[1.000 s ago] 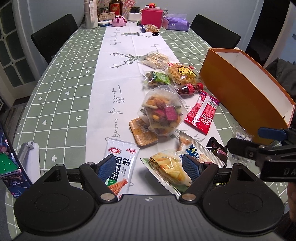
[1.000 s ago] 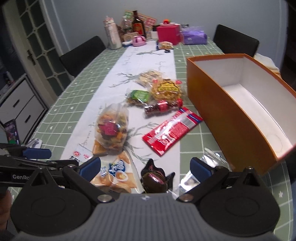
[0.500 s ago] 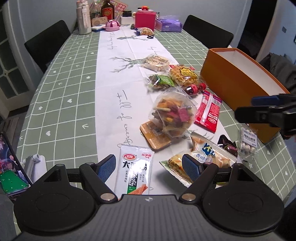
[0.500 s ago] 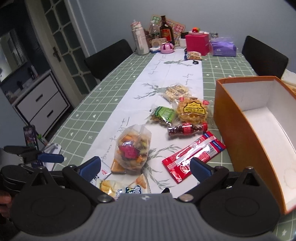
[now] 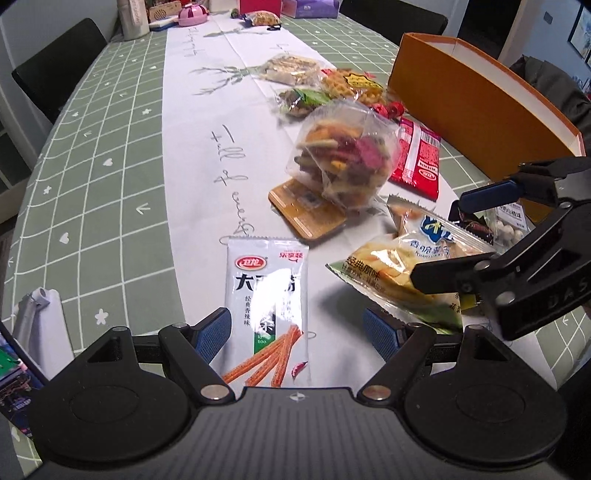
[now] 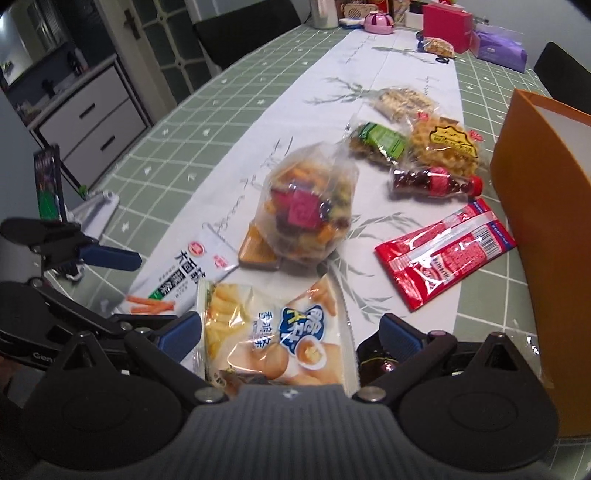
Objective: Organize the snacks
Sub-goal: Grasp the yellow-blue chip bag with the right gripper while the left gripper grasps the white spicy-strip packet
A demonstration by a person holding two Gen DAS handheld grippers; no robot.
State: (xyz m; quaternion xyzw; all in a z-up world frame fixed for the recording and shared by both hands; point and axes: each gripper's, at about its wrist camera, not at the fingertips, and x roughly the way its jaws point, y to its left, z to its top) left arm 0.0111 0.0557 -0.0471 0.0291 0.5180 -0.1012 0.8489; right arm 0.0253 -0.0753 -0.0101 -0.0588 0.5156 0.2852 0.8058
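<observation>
A: How many things lie on the table (image 5: 92, 155), biggest first?

B: One orange box (image 5: 476, 107), open at the top, stands at the right edge. Then the snacks on the white runner (image 5: 192, 122): one clear bag of mixed chips (image 5: 343, 147), one potato chip bag (image 6: 273, 332), one white spicy-strip packet (image 5: 267, 291), one red packet (image 6: 447, 251), one waffle bag (image 6: 447, 146), one pale cracker bag (image 6: 402, 101), one green packet (image 6: 380, 142), one flat orange packet (image 5: 306, 210) tucked under the clear bag, one small red bottle (image 6: 436, 182) on its side, and one dark wrapped sweet (image 5: 474, 227).

A: And the grippers?

B: Two. The left gripper (image 5: 297, 330) hangs with its fingers wide apart over the lower end of the white packet, gripping nothing. The right gripper (image 6: 290, 330) is spread too, one finger on each side of the potato chip bag, not clamped on it.

A: What does one view give that the other lacks?

B: The left view alone shows a small bag of white balls (image 5: 509, 225) beside the dark sweet, just in front of the box. The right view alone shows the bottle whole, a grey drawer cabinet (image 6: 88, 122) off the table, and a pink box (image 6: 447, 22) at the far end.
</observation>
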